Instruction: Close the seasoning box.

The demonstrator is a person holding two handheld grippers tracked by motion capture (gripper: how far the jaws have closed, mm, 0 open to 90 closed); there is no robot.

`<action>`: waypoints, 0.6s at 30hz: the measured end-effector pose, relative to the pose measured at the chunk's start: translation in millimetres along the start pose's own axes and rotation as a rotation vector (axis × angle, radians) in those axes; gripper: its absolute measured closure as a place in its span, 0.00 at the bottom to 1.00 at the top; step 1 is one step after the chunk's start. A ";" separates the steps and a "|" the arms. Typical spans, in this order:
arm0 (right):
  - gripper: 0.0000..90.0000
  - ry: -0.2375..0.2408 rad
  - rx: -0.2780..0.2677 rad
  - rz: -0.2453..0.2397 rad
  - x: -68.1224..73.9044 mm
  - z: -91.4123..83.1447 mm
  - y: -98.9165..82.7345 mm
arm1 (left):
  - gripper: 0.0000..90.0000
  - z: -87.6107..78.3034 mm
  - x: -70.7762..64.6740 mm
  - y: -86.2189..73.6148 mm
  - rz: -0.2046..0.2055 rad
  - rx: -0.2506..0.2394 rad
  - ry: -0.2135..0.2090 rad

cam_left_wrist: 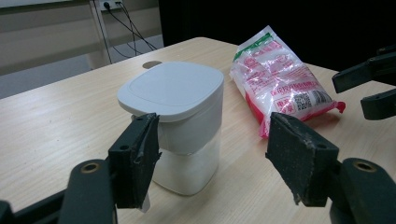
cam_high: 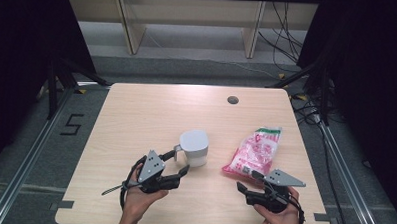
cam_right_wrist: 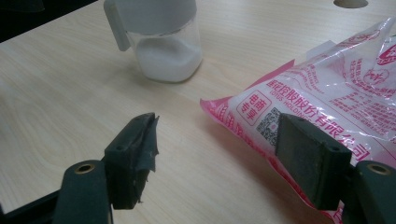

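A white jar [cam_high: 194, 146] with a square lid and a side handle stands near the table's middle; in the right gripper view the jar [cam_right_wrist: 163, 42] shows white powder in its clear base. My left gripper [cam_high: 181, 161] is open right in front of it. In the left gripper view the jar [cam_left_wrist: 180, 116] sits just beyond the left gripper [cam_left_wrist: 212, 140], and neither pad presses on it. A pink and clear bag [cam_high: 252, 151] of white grains lies to the jar's right. My right gripper [cam_high: 248, 180] is open at the bag's near end, with the bag [cam_right_wrist: 336, 93] behind its right jaw.
The wooden table [cam_high: 151, 110] has a round cable hole [cam_high: 232, 99] near its far edge. Black stands and cables sit on the floor at both sides. The right gripper [cam_left_wrist: 373, 88] shows at the right edge of the left gripper view.
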State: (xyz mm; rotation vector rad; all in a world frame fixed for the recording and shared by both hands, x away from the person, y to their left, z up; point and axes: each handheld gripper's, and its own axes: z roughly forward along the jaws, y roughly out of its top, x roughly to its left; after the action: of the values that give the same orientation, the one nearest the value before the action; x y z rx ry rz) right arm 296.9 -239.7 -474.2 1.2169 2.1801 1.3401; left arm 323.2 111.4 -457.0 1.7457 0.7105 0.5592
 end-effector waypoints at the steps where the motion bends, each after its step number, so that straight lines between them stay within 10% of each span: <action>1: 0.34 0.002 -0.007 -0.028 -1.9 0.9 0.2 | 0.36 -0.1 -0.3 -0.3 0.009 0.005 0.004; 18: 0.33 0.014 0.012 0.011 1.3 1.5 -2.6 | 0.33 0.6 -10.6 -21.1 -0.014 0.032 0.000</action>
State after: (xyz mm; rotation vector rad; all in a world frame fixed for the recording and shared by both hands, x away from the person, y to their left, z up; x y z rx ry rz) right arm 295.8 -238.3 -477.0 1.2291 2.1973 1.3461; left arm 312.2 107.8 -477.6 1.7692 0.7347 0.5404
